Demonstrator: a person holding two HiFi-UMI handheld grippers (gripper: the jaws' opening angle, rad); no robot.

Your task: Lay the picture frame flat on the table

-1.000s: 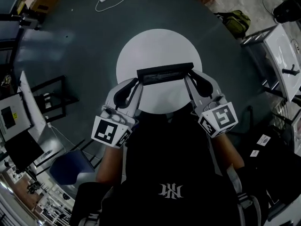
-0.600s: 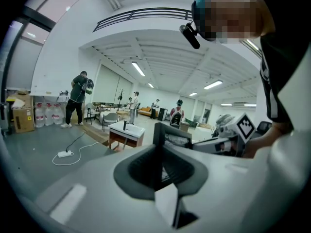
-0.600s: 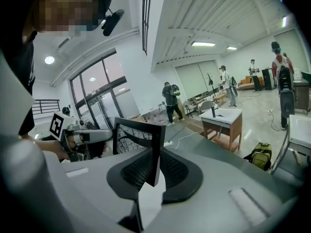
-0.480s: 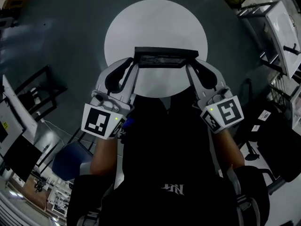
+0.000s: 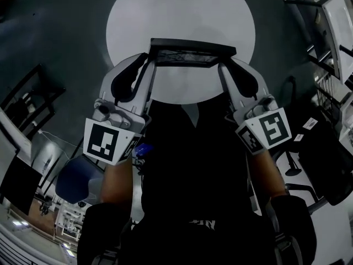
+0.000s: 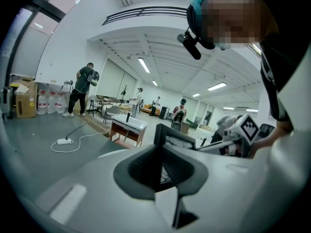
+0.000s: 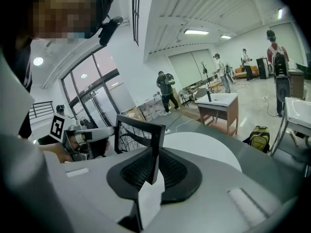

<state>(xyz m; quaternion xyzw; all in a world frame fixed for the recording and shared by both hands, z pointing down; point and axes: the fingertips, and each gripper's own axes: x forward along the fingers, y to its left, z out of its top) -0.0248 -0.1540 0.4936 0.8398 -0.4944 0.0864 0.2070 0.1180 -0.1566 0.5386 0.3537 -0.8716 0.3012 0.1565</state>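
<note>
A black picture frame (image 5: 193, 53) with a dark line pattern hangs between my two grippers over the near half of the round white table (image 5: 182, 10). My left gripper (image 5: 150, 57) is shut on its left edge and my right gripper (image 5: 223, 65) is shut on its right edge. In the left gripper view the frame (image 6: 179, 141) stands on edge past the closed left gripper (image 6: 158, 159). In the right gripper view the frame (image 7: 138, 130) rises from the closed right gripper (image 7: 154, 152), with the table (image 7: 204, 149) behind it. Whether the frame's lower edge touches the table is unclear.
A blue chair (image 5: 74, 181) and a black rack (image 5: 27, 101) stand at my left, a white desk (image 5: 336, 26) at the right. A wooden desk (image 6: 127, 127) and a power strip (image 6: 64, 141) sit on the floor beyond. Several people stand far off.
Both grippers and the frame now look larger and nearer the head camera. The table has slid toward the top of the view. The grip on both frame edges is unchanged.
</note>
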